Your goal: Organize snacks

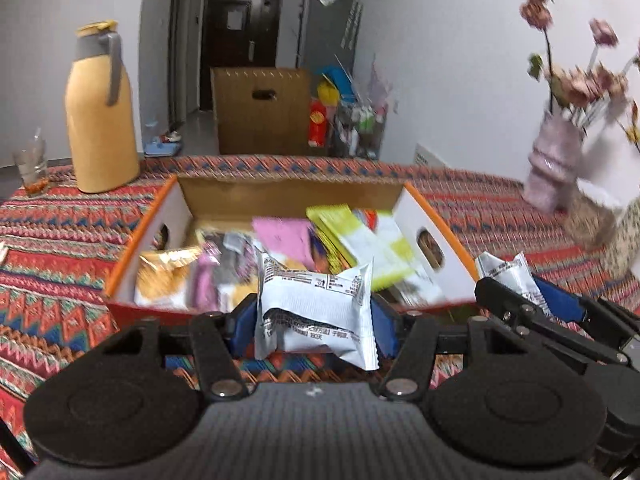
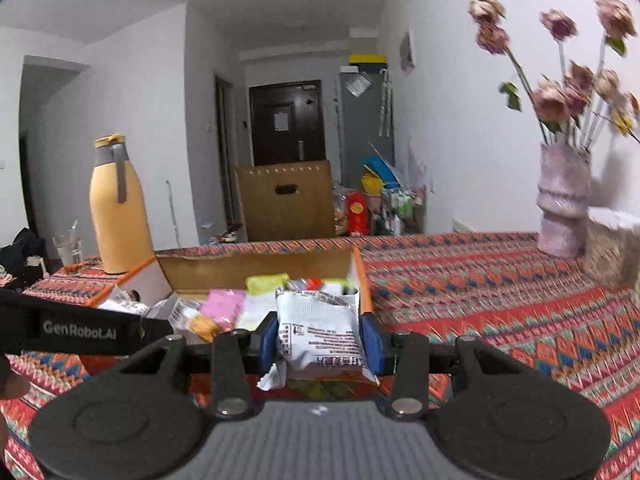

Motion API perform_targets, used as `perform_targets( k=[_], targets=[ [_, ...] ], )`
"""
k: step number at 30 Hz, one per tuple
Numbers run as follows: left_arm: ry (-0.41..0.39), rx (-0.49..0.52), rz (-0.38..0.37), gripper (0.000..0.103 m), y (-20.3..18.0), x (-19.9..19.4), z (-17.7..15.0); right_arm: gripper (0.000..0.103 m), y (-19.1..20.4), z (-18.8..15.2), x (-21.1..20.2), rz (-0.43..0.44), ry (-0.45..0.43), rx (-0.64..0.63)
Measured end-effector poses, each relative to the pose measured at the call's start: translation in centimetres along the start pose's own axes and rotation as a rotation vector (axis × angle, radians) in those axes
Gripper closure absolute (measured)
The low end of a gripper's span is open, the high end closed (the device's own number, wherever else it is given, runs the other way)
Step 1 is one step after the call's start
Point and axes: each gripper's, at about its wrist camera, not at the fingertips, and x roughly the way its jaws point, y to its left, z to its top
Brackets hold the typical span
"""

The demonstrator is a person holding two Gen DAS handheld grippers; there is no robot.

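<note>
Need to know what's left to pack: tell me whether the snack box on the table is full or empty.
Partly full. The open box holds a jumble of snack packets over its floor, but its brown inner walls show above them.

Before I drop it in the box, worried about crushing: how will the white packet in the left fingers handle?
The white packet looks soft: its wrapper creases between the blue fingers. Probably light, since its unsupported ends barely sag. The glossy film may slide, so release low over the box.

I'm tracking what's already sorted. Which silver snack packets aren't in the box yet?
Two: the silver packet clamped in the left gripper and the silver packet clamped in the right gripper. The coloured packets lie inside the box.
</note>
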Motion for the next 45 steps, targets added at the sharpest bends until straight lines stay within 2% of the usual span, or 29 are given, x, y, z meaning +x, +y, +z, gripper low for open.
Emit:
perform_targets(
  k=[10, 14, 18, 23, 26, 28, 30, 32, 33, 34, 38, 45],
  targets=[
    [-0.083, -0.062, 0.081, 0.043, 3.7, 1.6, 3.1, 0.061, 2.0, 3.5, 4.6, 0.023, -0.005, 0.000],
    [-0.112, -0.088, 0.134, 0.043, 4.9, 3.3, 3.2, 0.061, 2.5, 3.8, 6.6, 0.032, -0.007, 0.017],
    [-0.092, -0.103, 0.131, 0.043, 5.9, 5.2, 2.4, 0.061, 2.8, 3.1, 8.2, 0.021, -0.034, 0.005],
    [-0.058, -0.121, 0.104, 0.043, 6.9, 6.3, 2.1, 0.061, 2.7, 2.2, 9.6, 0.021, -0.001, -0.008],
    [-0.057, -0.120, 0.107, 0.038, 6.9, 6.2, 1.8, 0.057, 2.8, 1.9, 10.2, 0.015, 0.021, -0.004],
    [-0.061, -0.113, 0.109, 0.033, 6.8, 6.0, 1.8, 0.050, 2.7, 1.8, 10.4, 0.016, 0.036, 0.012],
    [-0.069, -0.119, 0.108, 0.016, 6.8, 5.7, 1.7, 0.048, 2.5, 1.8, 10.4, 0.007, 0.038, 0.023],
    [-0.093, -0.127, 0.125, 0.005, 6.9, 5.1, 1.8, 0.032, 2.2, 2.0, 10.4, 0.005, 0.041, 0.035],
    [-0.103, -0.130, 0.130, 0.000, 6.9, 4.8, 1.9, 0.016, 2.0, 2.0, 10.3, 0.003, 0.042, 0.044],
    [-0.113, -0.133, 0.142, 0.000, 6.8, 4.4, 2.0, 0.005, 1.8, 2.1, 10.3, 0.001, 0.043, 0.052],
    [-0.143, -0.118, 0.139, 0.000, 6.3, 3.0, 2.5, 0.001, 1.5, 2.5, 9.7, -0.002, 0.039, 0.066],
    [-0.163, -0.114, 0.121, 0.000, 6.3, 0.1, 2.8, 0.000, 1.4, 3.5, 7.2, -0.007, 0.016, 0.066]
  ],
)
